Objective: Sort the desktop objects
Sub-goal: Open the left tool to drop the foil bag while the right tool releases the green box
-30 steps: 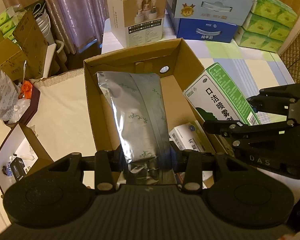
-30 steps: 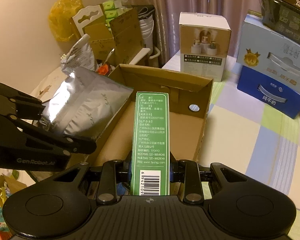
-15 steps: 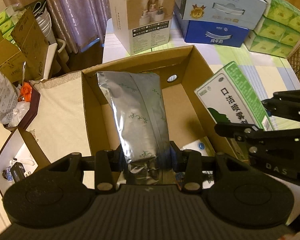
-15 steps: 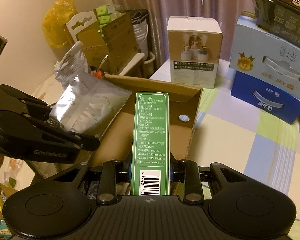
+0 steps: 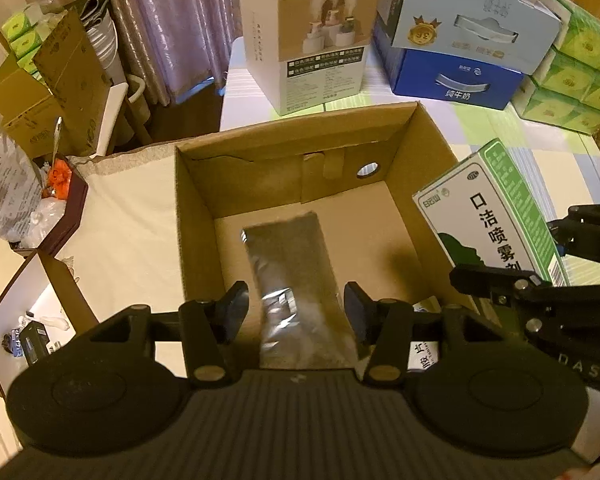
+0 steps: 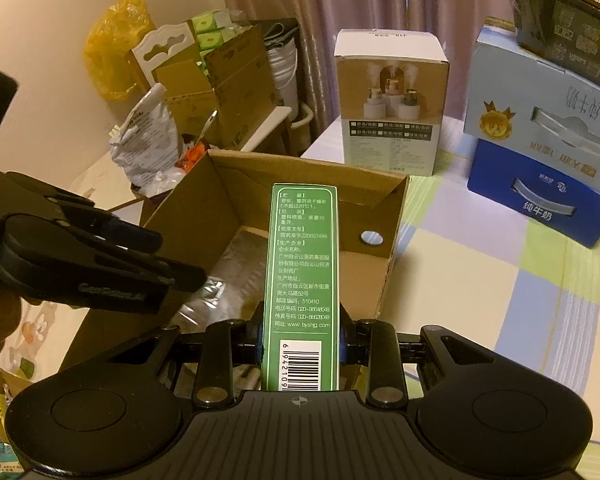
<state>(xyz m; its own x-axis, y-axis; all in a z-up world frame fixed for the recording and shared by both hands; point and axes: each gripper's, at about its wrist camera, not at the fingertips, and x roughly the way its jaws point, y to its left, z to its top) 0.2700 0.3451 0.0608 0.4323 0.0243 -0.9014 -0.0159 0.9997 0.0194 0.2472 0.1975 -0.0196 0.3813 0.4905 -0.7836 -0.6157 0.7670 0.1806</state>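
Note:
A silver foil pouch [image 5: 290, 264] lies blurred on the floor of the open cardboard box [image 5: 292, 132]. Above it my left gripper [image 5: 296, 310] has its jaws opening, and the pads stand clear of the pouch on both sides. My right gripper [image 6: 300, 344] is shut on a tall green-and-white medicine box [image 6: 304, 264], held upright over the cardboard box's near right corner. The left wrist view shows that medicine box [image 5: 492, 220] at the right. In the right wrist view the left gripper [image 6: 168, 256] hangs over the pouch [image 6: 228, 276].
A small white carton [image 5: 424, 356] lies in the cardboard box's near right corner. Behind stand a white product box [image 5: 308, 40], stacked blue milk cartons [image 5: 456, 76] and green tissue packs [image 5: 572, 68]. Cartons, a bag and a dark tray [image 5: 72, 208] crowd the left.
My left gripper has opened and the silver pouch has dropped from it onto the box floor. The right gripper still holds the green box and has edged toward the cardboard box.

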